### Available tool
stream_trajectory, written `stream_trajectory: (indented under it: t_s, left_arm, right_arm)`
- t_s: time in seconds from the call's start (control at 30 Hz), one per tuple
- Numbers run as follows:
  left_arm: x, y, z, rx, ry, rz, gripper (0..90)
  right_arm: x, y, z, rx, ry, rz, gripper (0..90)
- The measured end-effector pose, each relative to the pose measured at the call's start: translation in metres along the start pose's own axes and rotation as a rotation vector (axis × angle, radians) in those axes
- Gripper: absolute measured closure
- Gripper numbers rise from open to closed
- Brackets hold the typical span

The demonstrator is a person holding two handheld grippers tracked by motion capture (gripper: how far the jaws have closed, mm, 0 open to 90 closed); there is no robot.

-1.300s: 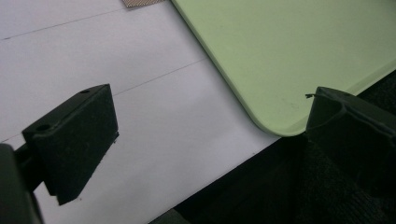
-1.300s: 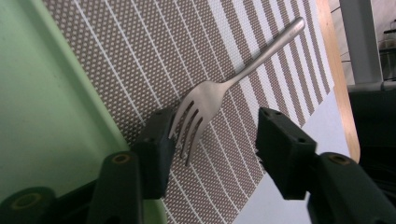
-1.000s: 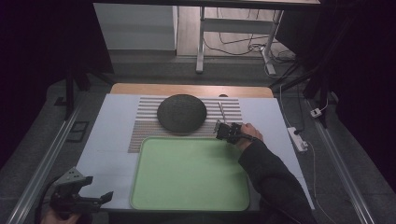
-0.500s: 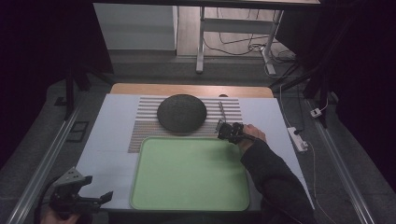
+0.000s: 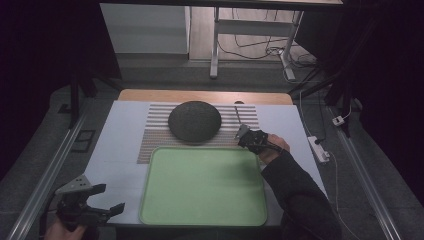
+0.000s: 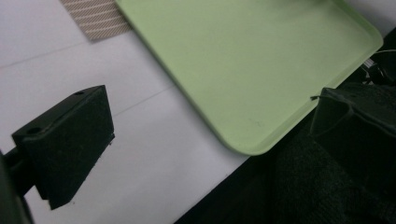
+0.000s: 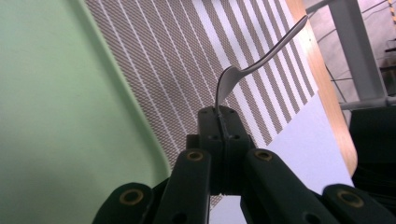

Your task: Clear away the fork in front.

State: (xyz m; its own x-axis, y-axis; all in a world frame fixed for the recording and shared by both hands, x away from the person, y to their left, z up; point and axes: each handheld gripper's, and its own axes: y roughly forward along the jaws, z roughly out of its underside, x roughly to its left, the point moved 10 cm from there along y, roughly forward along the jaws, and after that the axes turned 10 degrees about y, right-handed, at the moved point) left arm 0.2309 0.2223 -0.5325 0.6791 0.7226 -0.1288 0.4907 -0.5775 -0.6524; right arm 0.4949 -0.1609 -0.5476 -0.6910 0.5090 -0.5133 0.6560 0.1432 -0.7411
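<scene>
A metal spoon (image 7: 261,58) sticks out from my right gripper (image 7: 219,122), whose jaws are shut on the edge of its bowl; the handle points away over the striped mat (image 7: 177,56). From above, the right gripper (image 5: 243,134) is at the mat's right edge, just past the green tray's (image 5: 202,187) far right corner, with the spoon (image 5: 238,117) slanting toward the back. My left gripper (image 5: 106,198) hovers near the table's front left corner, jaws wide apart and nothing between them. In its own view the left gripper (image 6: 205,130) looks over the tray's (image 6: 243,60) near corner.
A dark round domed dish (image 5: 194,121) rests on the striped mat (image 5: 155,130) behind the tray. A wooden board edge (image 5: 200,96) runs along the back. A white power strip (image 5: 318,148) lies off the table's right side. Metal rails flank the table.
The right gripper has risen a little with the spoon, so the spoon's bowl end is off the mat. The left gripper has stayed put.
</scene>
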Motion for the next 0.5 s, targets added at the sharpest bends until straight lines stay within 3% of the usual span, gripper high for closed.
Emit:
stream_trajectory:
  t_s: [0.13,0.3,0.5]
  left_arm:
    - [0.001,0.004,-0.009,-0.023,0.053,0.006,0.0]
    - [0.004,0.007,-0.022,-0.035,0.088,0.011,0.1]
    - [-0.002,0.020,-0.033,-0.042,0.153,0.073,0.0]
  right_arm:
    - [0.002,-0.010,-0.002,-0.035,0.032,-0.027,90.0]
    - [0.009,-0.026,-0.008,-0.096,0.090,-0.103,89.9]
    - [0.017,-0.039,-0.013,-0.143,0.136,-0.177,89.9]
